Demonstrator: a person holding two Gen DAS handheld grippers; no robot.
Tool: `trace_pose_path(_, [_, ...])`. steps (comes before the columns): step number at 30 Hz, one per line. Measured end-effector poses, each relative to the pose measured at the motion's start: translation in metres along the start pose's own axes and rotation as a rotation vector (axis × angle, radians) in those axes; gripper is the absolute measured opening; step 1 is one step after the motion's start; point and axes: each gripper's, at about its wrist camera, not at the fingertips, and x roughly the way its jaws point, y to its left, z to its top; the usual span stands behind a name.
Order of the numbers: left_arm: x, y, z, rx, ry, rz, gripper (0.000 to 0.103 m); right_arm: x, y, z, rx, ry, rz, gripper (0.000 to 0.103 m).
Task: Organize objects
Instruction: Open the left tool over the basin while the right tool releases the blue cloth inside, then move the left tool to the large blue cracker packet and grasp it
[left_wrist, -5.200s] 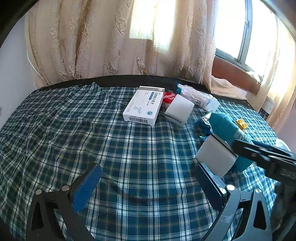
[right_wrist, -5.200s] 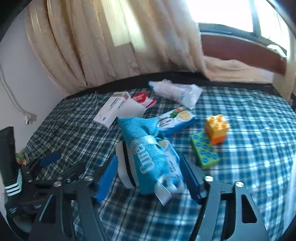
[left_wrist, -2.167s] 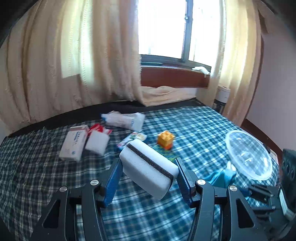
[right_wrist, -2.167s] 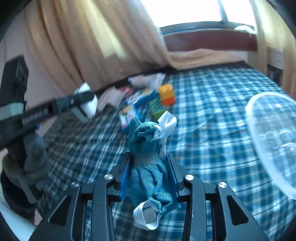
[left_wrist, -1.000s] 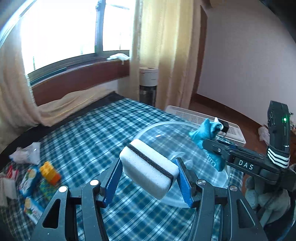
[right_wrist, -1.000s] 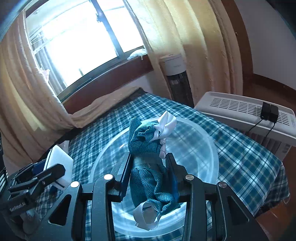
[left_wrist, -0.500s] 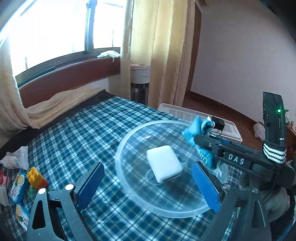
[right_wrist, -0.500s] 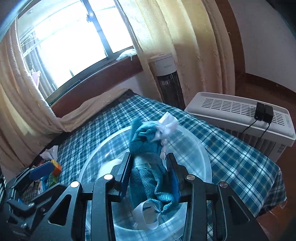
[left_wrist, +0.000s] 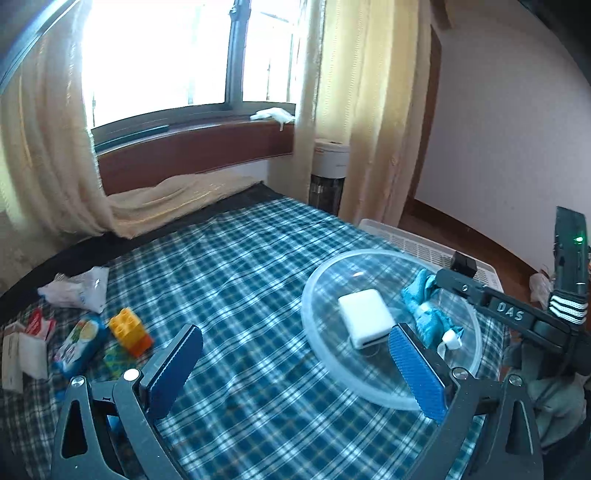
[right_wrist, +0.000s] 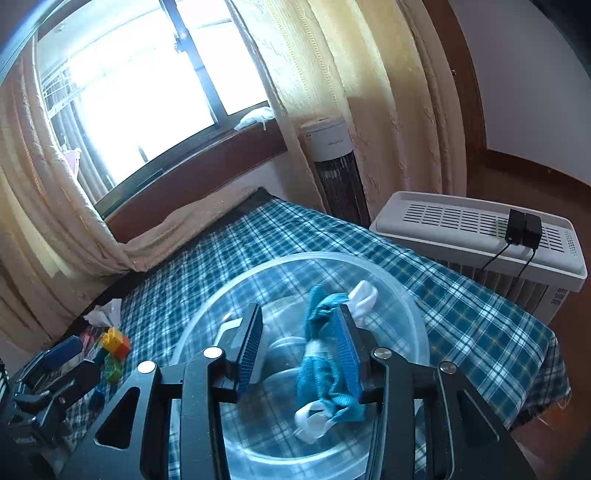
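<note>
A clear plastic bowl (left_wrist: 321, 350) sits at the right end of the plaid-covered table; it also shows in the right wrist view (right_wrist: 406, 299). A white sponge (left_wrist: 365, 316) lies inside it. My left gripper (left_wrist: 295, 369) is open and empty, back from the bowl's left rim. My right gripper (right_wrist: 301, 350) is open over the bowl. A teal cloth with white ribbon (right_wrist: 325, 354) hangs against its right finger, loose between the jaws; the cloth also shows in the left wrist view (left_wrist: 428, 314).
At the table's left end lie a yellow-orange block (left_wrist: 129, 330), a green block (left_wrist: 116, 363), a snack packet (left_wrist: 79, 347), a white wrapper (left_wrist: 79, 290) and boxes (left_wrist: 22, 354). A white heater (right_wrist: 480, 236) and a tower fan (right_wrist: 332, 162) stand past the table's right edge.
My left gripper has let the sponge drop into the bowl and drawn back to the left. My right gripper has opened over the bowl, and the teal cloth has slipped to its right finger.
</note>
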Motion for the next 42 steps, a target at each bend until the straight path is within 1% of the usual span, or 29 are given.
trace_pose_path(1, [-0.001,0.002,-0.002,-0.005,0.007,0.011,0.103,-0.001,0.003,-0.001,-0.004,-0.001,0.005,0.052])
trace_pose_path(3, [-0.002,0.01,-0.006,-0.022,0.021,0.033,0.103,-0.003,0.013,-0.003,-0.018,-0.002,0.022,0.055])
trace_pose_path(7, [-0.007,0.026,-0.013,-0.063,0.044,0.078,0.103,-0.005,0.033,-0.009,-0.048,0.009,0.065,0.057])
trace_pose_path(11, [-0.013,0.046,-0.02,-0.088,0.062,0.152,0.103,-0.004,0.053,-0.016,-0.079,0.026,0.103,0.059])
trace_pose_path(13, [-0.018,0.057,-0.025,-0.096,0.066,0.189,0.103,-0.005,0.064,-0.02,-0.094,0.033,0.124,0.061])
trace_pose_path(16, [-0.025,0.075,-0.031,-0.124,0.071,0.218,0.103,-0.003,0.077,-0.024,-0.112,0.043,0.146,0.062])
trace_pose_path(22, [-0.032,0.112,-0.042,-0.221,0.085,0.262,0.103,-0.002,0.103,-0.034,-0.151,0.07,0.185,0.062])
trace_pose_path(27, [-0.032,0.135,-0.05,-0.284,0.097,0.304,0.103,0.001,0.119,-0.042,-0.167,0.092,0.202,0.062])
trace_pose_path(33, [-0.016,0.164,-0.064,-0.382,0.166,0.37,0.103,0.006,0.134,-0.051,-0.19,0.117,0.225,0.063])
trace_pose_path(37, [-0.008,0.174,-0.069,-0.427,0.195,0.391,0.103,0.01,0.14,-0.056,-0.198,0.135,0.239,0.063])
trace_pose_path(42, [-0.003,0.185,-0.071,-0.484,0.207,0.402,0.103,0.018,0.145,-0.064,-0.199,0.164,0.254,0.063])
